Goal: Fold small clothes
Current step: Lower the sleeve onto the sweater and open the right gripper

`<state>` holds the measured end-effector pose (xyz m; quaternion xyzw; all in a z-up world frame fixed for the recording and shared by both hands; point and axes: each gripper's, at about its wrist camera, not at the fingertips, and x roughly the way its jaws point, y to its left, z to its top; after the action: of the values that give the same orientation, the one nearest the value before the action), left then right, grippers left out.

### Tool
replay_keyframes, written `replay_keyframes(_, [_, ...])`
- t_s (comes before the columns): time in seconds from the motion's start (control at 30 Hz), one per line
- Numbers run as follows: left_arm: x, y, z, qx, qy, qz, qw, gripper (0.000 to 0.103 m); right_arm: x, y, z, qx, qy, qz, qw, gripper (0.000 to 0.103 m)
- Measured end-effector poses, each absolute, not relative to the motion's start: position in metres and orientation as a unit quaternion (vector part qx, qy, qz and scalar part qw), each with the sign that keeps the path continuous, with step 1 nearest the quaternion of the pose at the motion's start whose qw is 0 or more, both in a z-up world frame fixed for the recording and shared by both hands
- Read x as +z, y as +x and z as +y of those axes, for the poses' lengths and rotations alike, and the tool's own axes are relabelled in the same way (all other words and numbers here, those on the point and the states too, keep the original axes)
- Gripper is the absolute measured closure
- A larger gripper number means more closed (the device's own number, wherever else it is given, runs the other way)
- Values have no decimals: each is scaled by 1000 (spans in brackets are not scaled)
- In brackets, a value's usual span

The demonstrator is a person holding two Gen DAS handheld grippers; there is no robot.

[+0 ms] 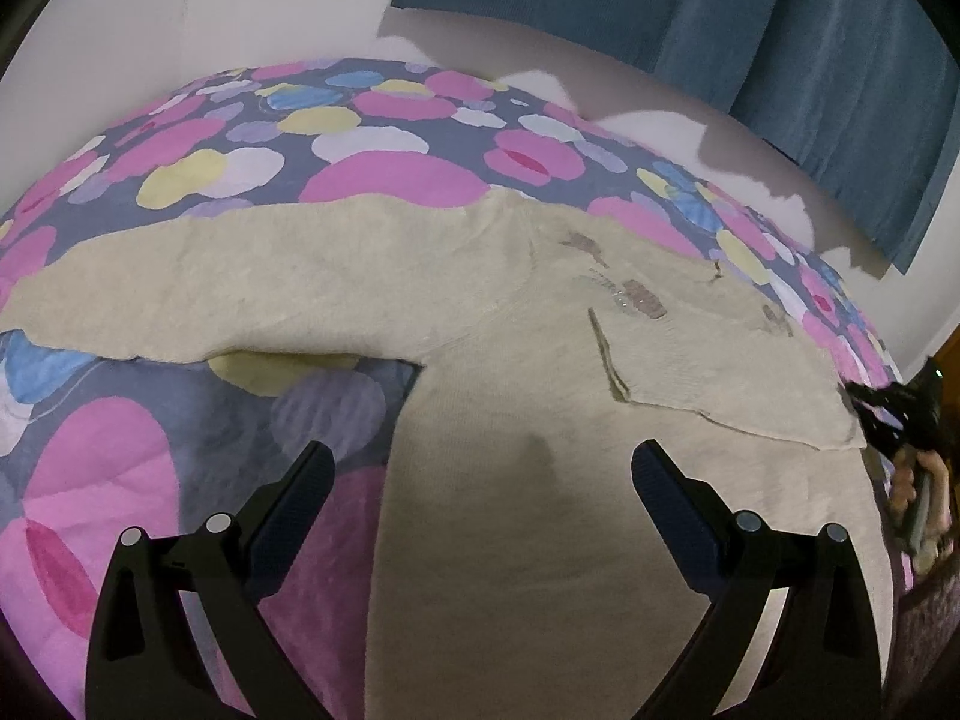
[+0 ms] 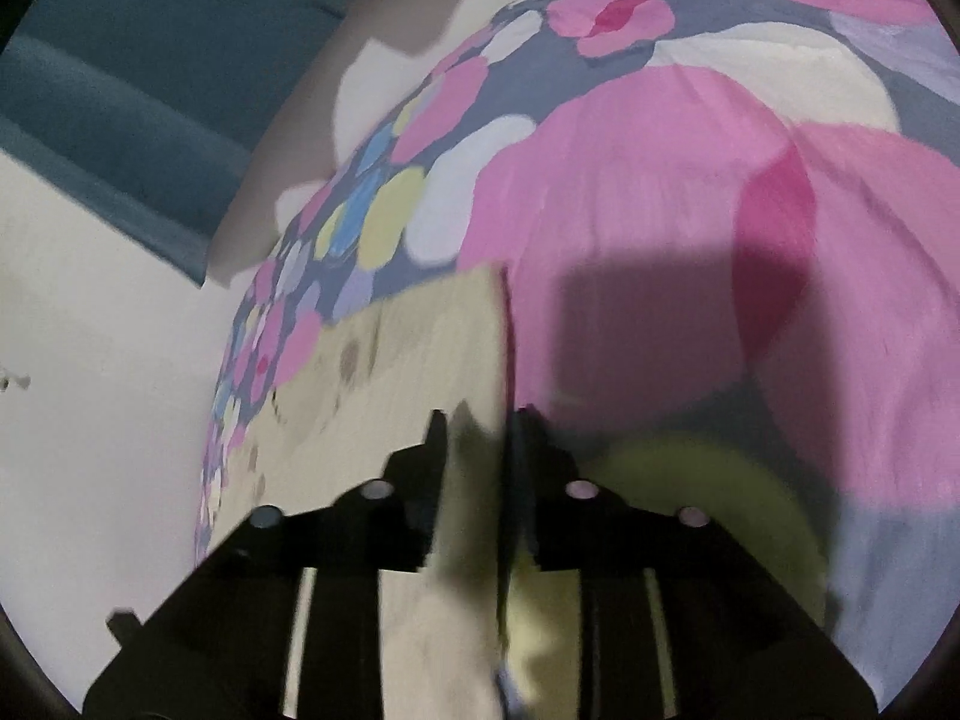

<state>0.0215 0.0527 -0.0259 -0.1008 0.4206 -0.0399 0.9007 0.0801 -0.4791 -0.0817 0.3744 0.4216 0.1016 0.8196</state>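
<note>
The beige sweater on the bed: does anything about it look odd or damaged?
No damage shows. The beige sweater lies lopsided on the floral bedspread: one sleeve stretches flat sideways, the other side is folded over the chest. The brownish marks look like printed decoration.

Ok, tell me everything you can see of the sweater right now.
The sweater is a cream, knit-looking top with brownish marks and a glittery patch near the chest. It lies flat on the flowery bedspread; one sleeve stretches straight out, the other side is folded over the body. The right gripper has that folded edge between its nearly closed jaws. The left gripper hovers open above the body, apart from it.
</note>
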Motion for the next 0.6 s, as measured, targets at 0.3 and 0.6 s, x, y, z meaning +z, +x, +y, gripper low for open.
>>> replay_keyframes(0.3, [-29, 16, 61, -31, -105, 423, 899, 4, -84, 51, -466, 83, 335, 436, 831, 98])
replay_keyframes(0.6, [-27, 7, 86, -14, -109, 425, 898, 4, -44, -3, -450, 113, 351, 392, 843, 47])
